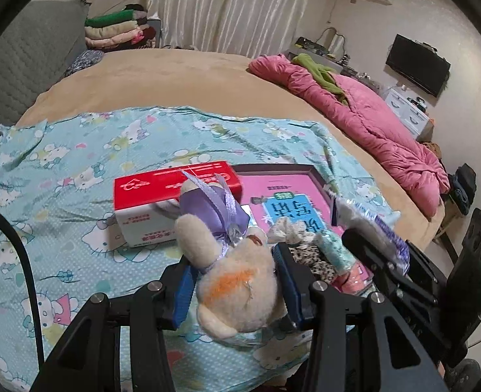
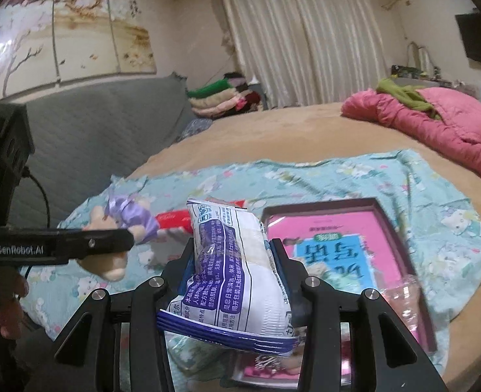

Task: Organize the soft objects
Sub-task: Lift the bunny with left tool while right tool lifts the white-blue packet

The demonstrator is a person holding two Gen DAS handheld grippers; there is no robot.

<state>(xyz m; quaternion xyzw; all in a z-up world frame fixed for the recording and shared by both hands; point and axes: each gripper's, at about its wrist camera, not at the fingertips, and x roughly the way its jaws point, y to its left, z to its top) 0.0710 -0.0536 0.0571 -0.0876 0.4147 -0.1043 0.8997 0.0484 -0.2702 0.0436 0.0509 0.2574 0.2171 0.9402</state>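
Cream plush bear in a purple ribbon dress sits pinched between the blue pads of the left claw, raised over the pale blue cartoon-print cloth. Ahead of it lies a red-and-white tissue box. Beside it, the right claw squeezes a white-and-purple plastic wipes pack above the pink-lined shallow box.

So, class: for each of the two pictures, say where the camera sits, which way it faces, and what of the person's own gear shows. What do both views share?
Left wrist: sits on the left gripper, facing across the bed toward the curtains; its fingers clamp a plush toy.
Right wrist: sits on the right gripper, facing the same way; its fingers clamp a white-and-purple packet, with the left gripper at its left.
Shared: plush toy, pink box, red carton, blue sheet.
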